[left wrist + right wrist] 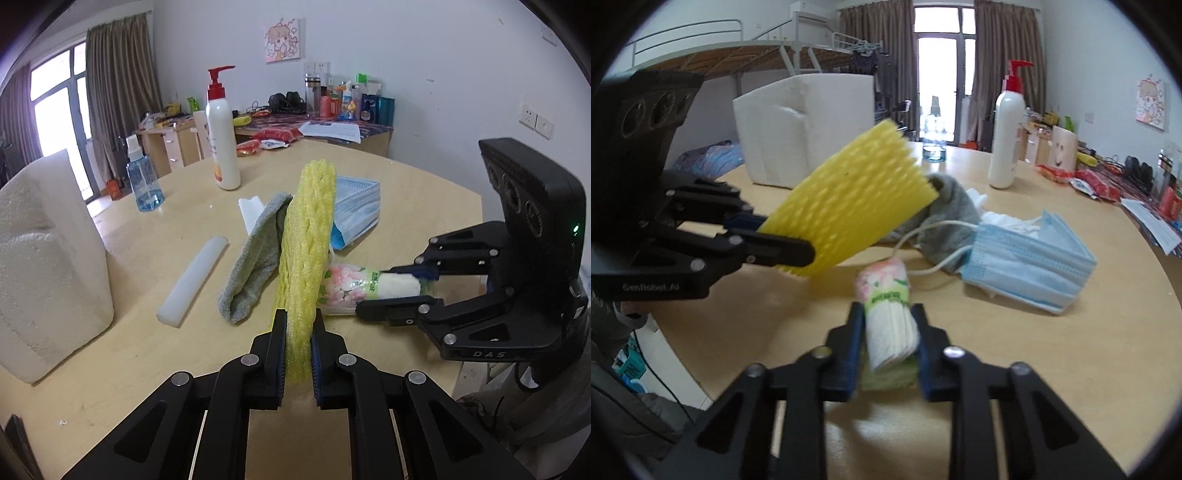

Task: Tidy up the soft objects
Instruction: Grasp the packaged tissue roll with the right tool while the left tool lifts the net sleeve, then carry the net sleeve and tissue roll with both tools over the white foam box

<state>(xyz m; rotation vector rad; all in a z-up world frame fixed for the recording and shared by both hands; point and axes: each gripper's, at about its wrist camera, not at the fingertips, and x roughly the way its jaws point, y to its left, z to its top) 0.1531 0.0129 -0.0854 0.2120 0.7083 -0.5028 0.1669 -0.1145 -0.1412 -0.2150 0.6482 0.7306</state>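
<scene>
My left gripper (298,321) is shut on the near end of a yellow foam net sleeve (308,236), which sticks up and forward off the table; from the right wrist view the sleeve (853,199) juts out of the left gripper (798,254). My right gripper (888,314) is shut on a small floral tissue pack (886,291) lying on the wooden table (1034,350); the left wrist view shows this pack (354,288) between the right gripper's fingers (376,291). A grey sock (255,254) and a blue face mask (356,214) lie just beyond.
A large white foam block (48,258) stands at the left. A white foam stick (194,280), a white lotion pump bottle (221,144), a blue spray bottle (144,181) and a folded white tissue (251,210) rest on the table. A cluttered desk (314,122) lines the far wall.
</scene>
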